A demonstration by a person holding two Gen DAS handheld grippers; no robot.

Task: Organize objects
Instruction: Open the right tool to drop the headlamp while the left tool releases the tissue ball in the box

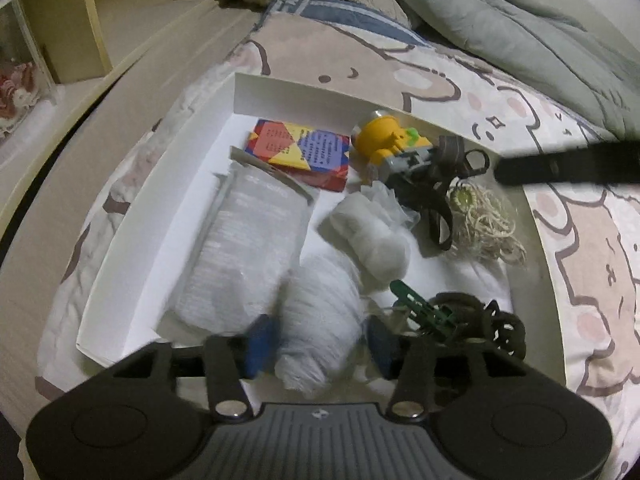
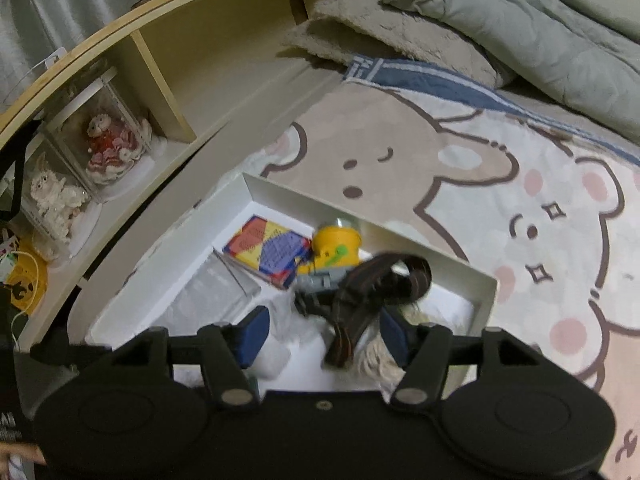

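A white shallow box lies on the bed and holds the objects. In the left wrist view my left gripper is open, its blue pads on either side of a white fluffy bundle. Beside it lie a clear plastic bag, a colourful card pack, a yellow toy, a white rolled cloth, a dark strap, cream string and a green clip. My right gripper is open over the dark strap inside the box.
The box rests on a bear-print blanket. A grey quilt is piled at the back. A wooden shelf with clear doll cases stands to the left. The other gripper's black finger reaches in from the right.
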